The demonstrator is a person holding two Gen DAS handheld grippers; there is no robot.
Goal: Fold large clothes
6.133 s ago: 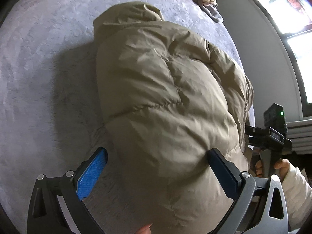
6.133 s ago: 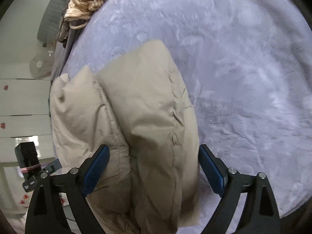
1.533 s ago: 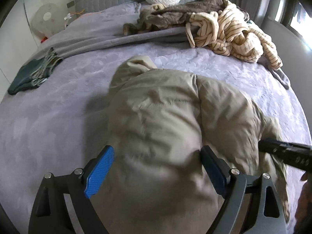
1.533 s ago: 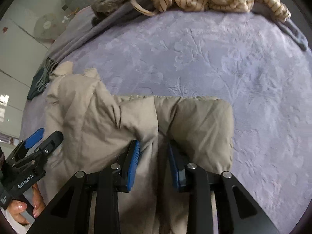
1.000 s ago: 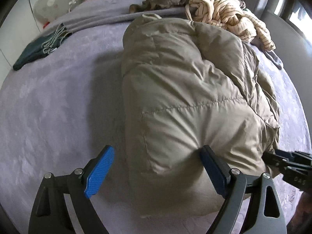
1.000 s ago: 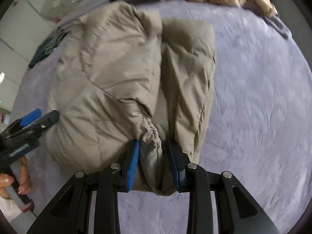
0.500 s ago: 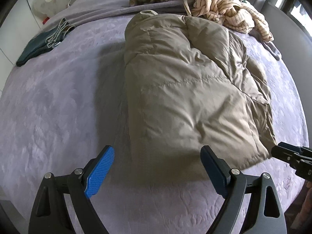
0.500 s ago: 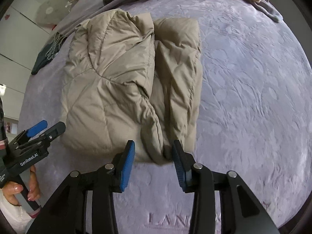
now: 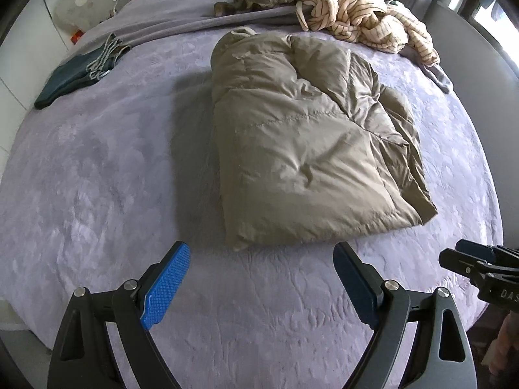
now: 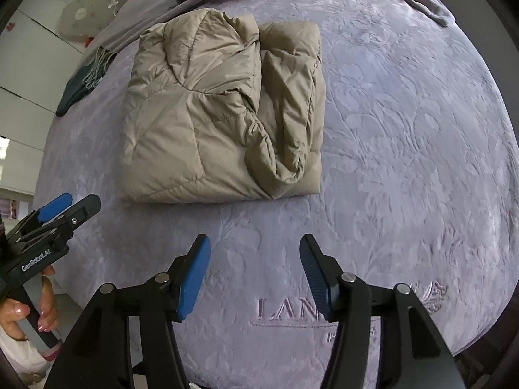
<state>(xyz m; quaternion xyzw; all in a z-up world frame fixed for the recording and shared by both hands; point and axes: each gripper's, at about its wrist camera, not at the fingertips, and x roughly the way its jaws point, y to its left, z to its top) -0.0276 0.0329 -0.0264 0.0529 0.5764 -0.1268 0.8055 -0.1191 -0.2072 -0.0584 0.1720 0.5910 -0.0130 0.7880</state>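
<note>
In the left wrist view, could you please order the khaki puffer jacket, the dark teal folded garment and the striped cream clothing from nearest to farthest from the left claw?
1. khaki puffer jacket: folded, just ahead of the open left claw.
2. dark teal folded garment: far left on the bed.
3. striped cream clothing: heaped at the back right, beyond the jacket.

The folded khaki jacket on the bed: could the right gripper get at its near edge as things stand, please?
Probably yes: the right gripper is open, and only bare blanket lies between it and the jacket.
</note>
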